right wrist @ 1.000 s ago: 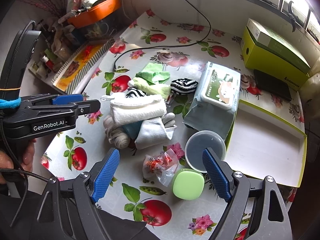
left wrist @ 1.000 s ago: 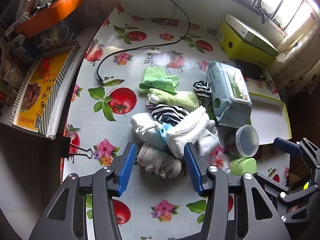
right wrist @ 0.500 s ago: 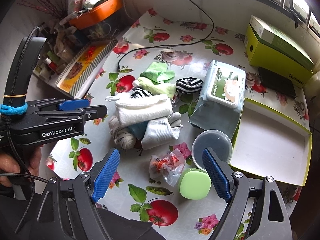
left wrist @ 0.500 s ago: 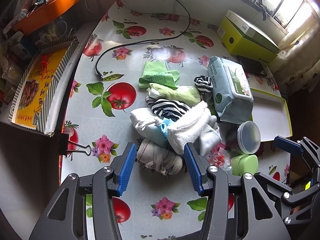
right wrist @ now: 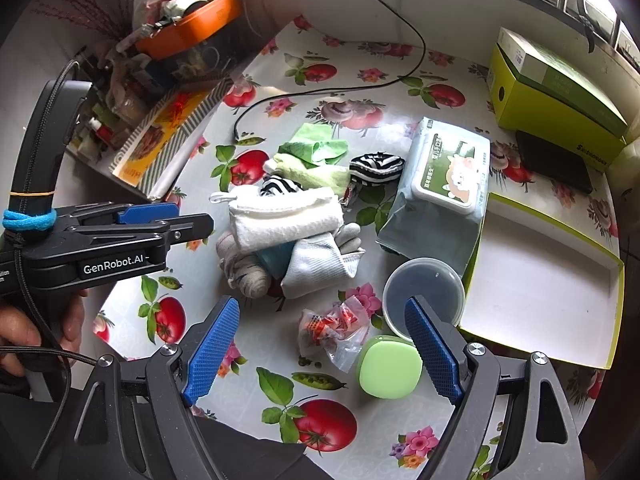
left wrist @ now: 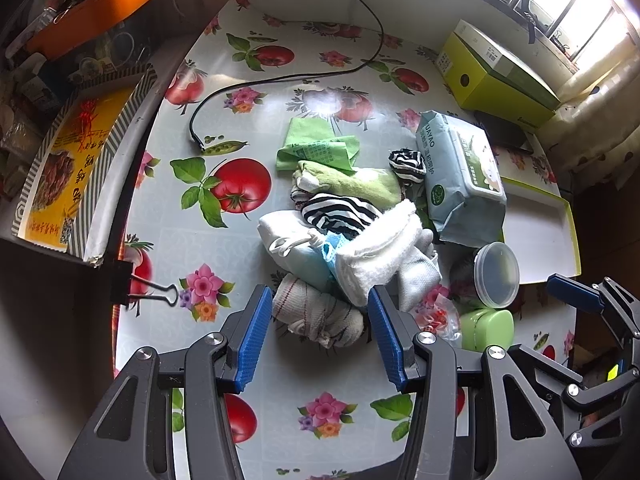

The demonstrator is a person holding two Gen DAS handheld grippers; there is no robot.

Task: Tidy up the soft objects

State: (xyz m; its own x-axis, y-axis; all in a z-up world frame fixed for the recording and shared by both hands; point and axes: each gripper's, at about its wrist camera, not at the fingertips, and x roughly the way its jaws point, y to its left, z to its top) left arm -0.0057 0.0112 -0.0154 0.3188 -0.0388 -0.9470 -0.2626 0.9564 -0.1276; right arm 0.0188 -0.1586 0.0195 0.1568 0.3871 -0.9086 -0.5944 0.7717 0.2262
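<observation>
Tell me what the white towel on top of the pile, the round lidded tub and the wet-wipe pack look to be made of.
White towel: looks like fluffy terry cloth, with a matte, nubby pile and a hanging loop.
Round lidded tub: seems thin translucent plastic, with a cloudy grey lid and a moulded rim.
Wet-wipe pack: soft plastic film, creased and slightly glossy, with a rigid white flip lid on top.

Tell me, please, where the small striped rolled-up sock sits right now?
In the right wrist view the striped sock lies on the table apart from the main pile, between the light green cloth on its left and the wet-wipes pack on its right.
</observation>
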